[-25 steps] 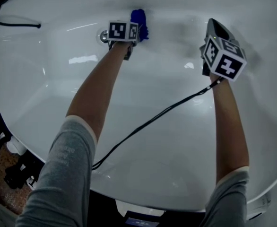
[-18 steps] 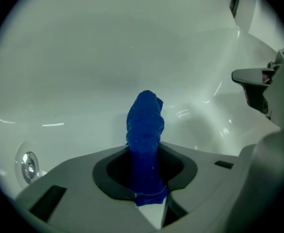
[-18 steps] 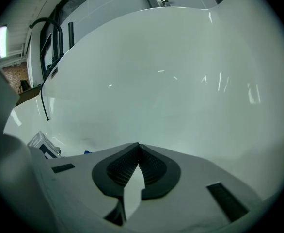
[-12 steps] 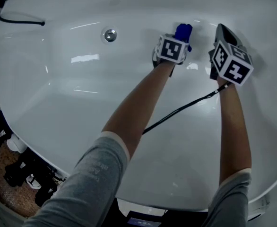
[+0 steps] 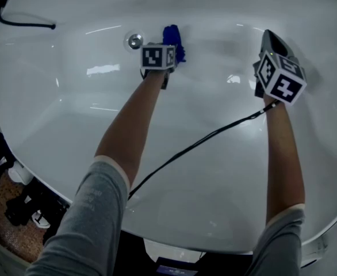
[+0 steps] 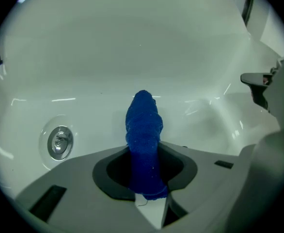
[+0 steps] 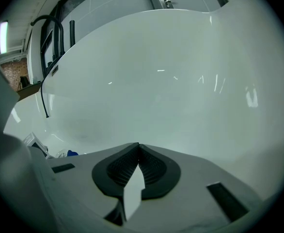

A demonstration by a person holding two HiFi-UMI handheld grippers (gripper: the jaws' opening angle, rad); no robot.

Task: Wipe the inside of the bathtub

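The white bathtub (image 5: pixel 214 171) fills the head view. My left gripper (image 5: pixel 164 55) is shut on a blue cloth (image 5: pixel 172 41), whose free end presses against the far tub wall just right of the round chrome drain fitting (image 5: pixel 135 41). In the left gripper view the blue cloth (image 6: pixel 144 140) stands rolled between the jaws of the left gripper (image 6: pixel 144 178), with the drain fitting (image 6: pixel 60 142) at lower left. My right gripper (image 5: pixel 270 46) hovers at the right over the tub floor, shut with nothing in it. The right gripper (image 7: pixel 138 166) faces a bare tub wall (image 7: pixel 171 86).
A black cable (image 5: pixel 197 145) runs from the right gripper across the tub floor to the near rim. Another black hose (image 5: pixel 19 23) lies at the tub's far left edge. Dark objects and brown floor (image 5: pixel 7 206) lie outside the tub at lower left.
My left gripper swept the blue cloth right toward the right gripper, then back left to beside the drain fitting. The right gripper barely moved.
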